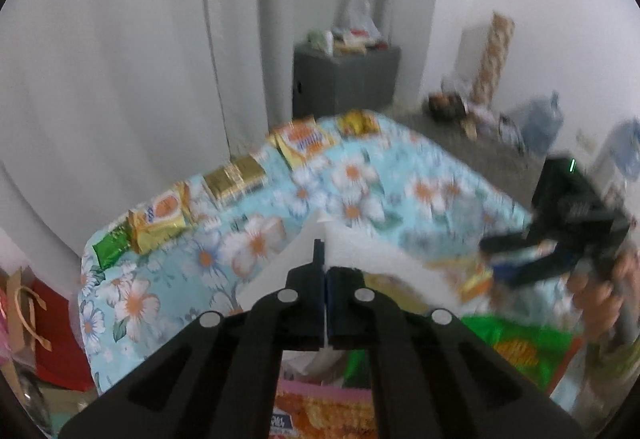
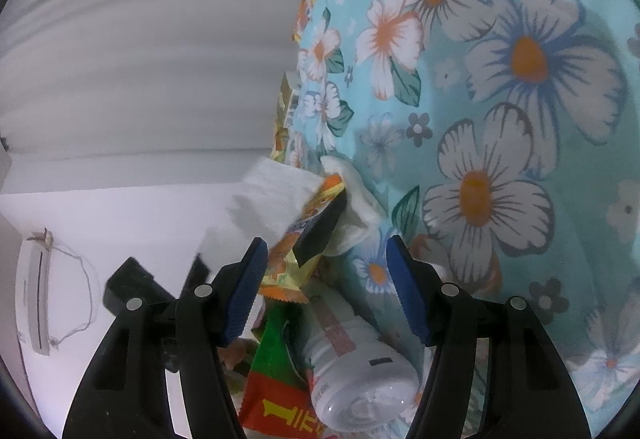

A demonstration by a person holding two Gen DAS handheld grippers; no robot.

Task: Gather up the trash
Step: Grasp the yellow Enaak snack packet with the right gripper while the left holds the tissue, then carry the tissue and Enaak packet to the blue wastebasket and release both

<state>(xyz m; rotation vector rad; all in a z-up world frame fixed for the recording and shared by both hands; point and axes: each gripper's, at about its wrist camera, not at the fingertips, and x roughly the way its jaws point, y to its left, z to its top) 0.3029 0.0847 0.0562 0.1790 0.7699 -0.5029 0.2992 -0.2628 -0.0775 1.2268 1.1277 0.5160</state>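
My left gripper [image 1: 325,263] is shut on the rim of a white bag [image 1: 360,251] held at the near edge of the flower-patterned table [image 1: 360,175]. Snack wrappers lie inside the bag: a green one [image 1: 516,347] and an orange one [image 1: 320,415]. More gold and orange wrappers [image 1: 306,139] lie along the table's far edge, with a green wrapper [image 1: 112,247] at its left corner. My right gripper [image 2: 326,275] is open above the bag, over a white plastic bottle [image 2: 360,371], a red-green wrapper [image 2: 276,379] and an orange wrapper [image 2: 296,251]. It also shows in the left wrist view [image 1: 532,255], blurred.
A grey cabinet [image 1: 344,79] with clutter on top stands behind the table by the curtain. Boxes and water jugs [image 1: 540,123] lie on the floor at the right. Red and brown paper bags [image 1: 52,335] stand left of the table.
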